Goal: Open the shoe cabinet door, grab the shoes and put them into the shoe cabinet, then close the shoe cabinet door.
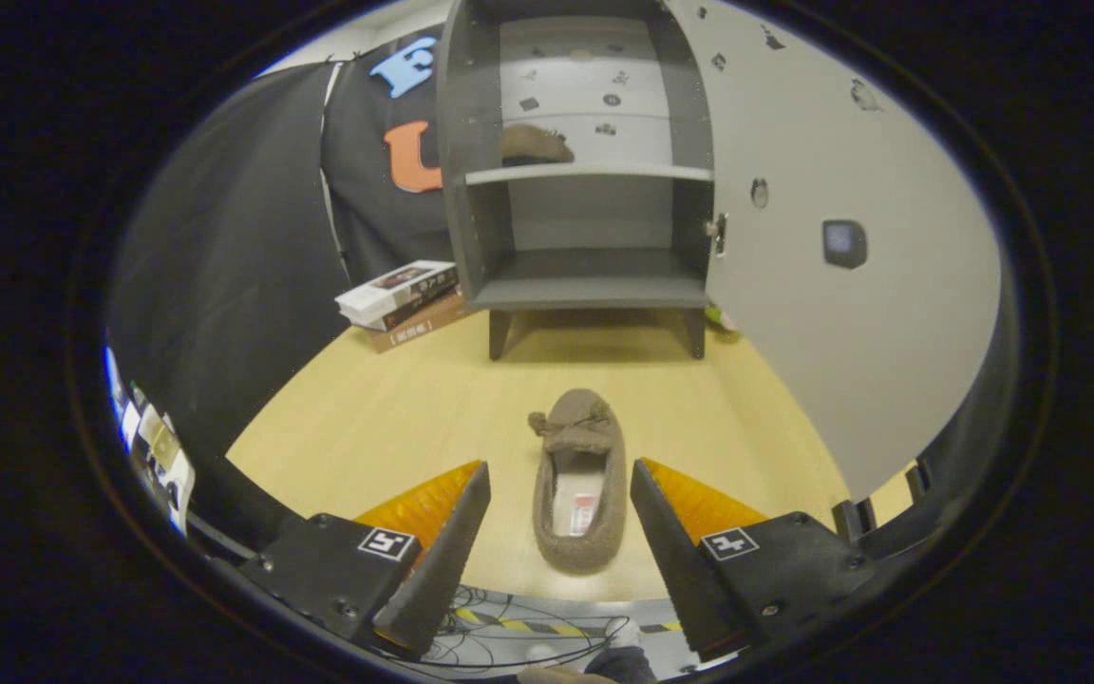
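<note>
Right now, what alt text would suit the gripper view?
A brown slipper lies on a wooden table between the open gripper fingers. Beyond it stands a grey shoe cabinet, door open, another slipper on its shelf.

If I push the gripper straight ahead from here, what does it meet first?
Most likely the brown slipper on the wooden table. It lies heel-first between the open fingers of the gripper, which do not touch it. The open shoe cabinet stands well beyond; depth is hard to judge.
</note>
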A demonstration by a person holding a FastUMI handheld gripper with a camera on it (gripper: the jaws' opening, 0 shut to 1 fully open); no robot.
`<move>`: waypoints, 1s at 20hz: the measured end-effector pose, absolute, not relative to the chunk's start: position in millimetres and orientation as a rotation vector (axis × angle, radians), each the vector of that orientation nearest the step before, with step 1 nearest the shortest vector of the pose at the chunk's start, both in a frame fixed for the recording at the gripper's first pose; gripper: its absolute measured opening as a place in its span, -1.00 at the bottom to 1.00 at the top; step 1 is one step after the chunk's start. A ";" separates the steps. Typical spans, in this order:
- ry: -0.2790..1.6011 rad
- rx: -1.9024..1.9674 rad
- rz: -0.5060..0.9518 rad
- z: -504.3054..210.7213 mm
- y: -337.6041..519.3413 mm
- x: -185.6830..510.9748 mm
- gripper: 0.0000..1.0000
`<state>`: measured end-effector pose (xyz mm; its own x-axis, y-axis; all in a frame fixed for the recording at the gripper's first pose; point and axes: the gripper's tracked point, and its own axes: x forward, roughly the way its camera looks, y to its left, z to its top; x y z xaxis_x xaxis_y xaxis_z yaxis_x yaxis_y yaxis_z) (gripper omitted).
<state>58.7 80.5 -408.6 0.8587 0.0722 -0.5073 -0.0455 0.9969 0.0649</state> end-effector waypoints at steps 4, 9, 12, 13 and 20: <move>0.599 0.013 0.081 -450.6 95.0 91.4 0.90; 0.672 0.020 0.094 -483.0 101.4 126.8 0.89; 0.695 0.030 0.104 -493.7 110.0 150.7 0.89; 0.708 0.034 0.106 -496.8 111.9 157.6 0.89; 0.747 0.090 0.066 -505.1 98.5 177.0 0.33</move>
